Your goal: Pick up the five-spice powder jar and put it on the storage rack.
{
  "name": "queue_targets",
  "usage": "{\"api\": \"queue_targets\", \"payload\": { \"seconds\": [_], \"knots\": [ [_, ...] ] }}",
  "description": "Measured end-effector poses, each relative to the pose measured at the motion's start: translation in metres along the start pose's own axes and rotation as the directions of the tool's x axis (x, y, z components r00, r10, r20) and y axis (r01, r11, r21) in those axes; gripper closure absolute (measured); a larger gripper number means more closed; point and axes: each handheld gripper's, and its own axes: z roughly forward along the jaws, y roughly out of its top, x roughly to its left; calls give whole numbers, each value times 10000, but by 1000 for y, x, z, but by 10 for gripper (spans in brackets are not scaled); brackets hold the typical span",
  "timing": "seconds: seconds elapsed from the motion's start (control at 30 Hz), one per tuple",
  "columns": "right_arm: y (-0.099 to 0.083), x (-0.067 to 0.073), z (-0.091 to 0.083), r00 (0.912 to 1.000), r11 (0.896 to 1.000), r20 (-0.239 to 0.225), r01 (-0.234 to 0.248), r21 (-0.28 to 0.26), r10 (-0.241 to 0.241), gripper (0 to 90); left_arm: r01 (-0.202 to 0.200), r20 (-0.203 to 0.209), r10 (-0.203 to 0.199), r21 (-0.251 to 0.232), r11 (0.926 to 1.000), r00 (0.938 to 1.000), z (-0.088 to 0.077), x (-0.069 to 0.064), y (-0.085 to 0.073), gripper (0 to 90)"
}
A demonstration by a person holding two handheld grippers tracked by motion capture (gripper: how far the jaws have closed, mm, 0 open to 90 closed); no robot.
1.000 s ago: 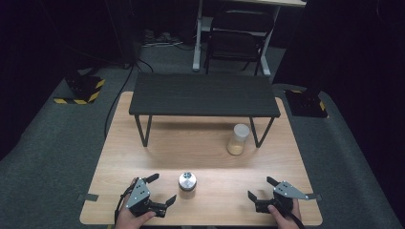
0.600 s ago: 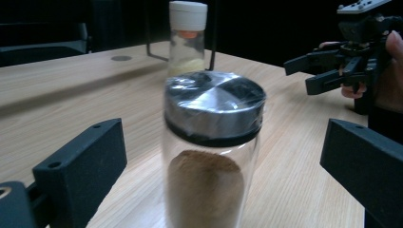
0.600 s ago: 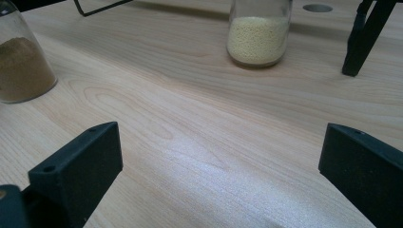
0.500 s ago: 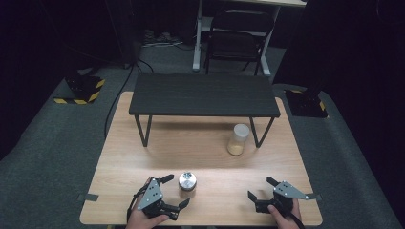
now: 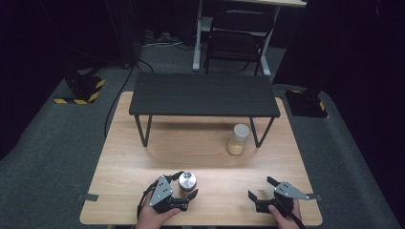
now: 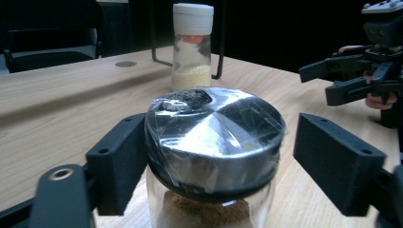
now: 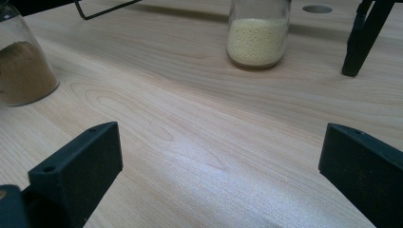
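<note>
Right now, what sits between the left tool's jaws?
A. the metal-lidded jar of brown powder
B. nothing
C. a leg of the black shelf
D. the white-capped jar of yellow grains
A: the left tool straddles the metal-lidded jar, one jaw against its lid, the other apart.

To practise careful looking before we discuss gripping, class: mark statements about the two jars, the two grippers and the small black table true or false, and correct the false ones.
1. The metal-lidded jar stands between the jaws of the left gripper. True; one jaw touches the lid, the other stands apart from it.
2. The white-capped jar holds brown powder. False: it holds pale yellow grains; the metal-lidded jar holds the brown powder.
3. The right gripper grips a jar. False: its jaws are open over bare table.
4. The white-capped jar stands by a leg of the black shelf. True.
5. The metal lid is wrapped in clear film. True.
</note>
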Motion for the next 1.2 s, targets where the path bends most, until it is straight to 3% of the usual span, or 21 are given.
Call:
{"api": "queue_targets", "payload": {
  "seconds": [0.27, 1.2],
  "knots": [
    [-1, 0, 0, 9999, 9999, 38, -99, -45, 99, 2, 102, -206, -103, -86, 9999, 9997, 1, -1, 0, 326],
    [-2, 0, -1, 9998, 9997, 86, -193, -136, 194, 2, 254, -297, -256, -96, 9996, 9992, -4, -5, 4, 350]
  ]
}}
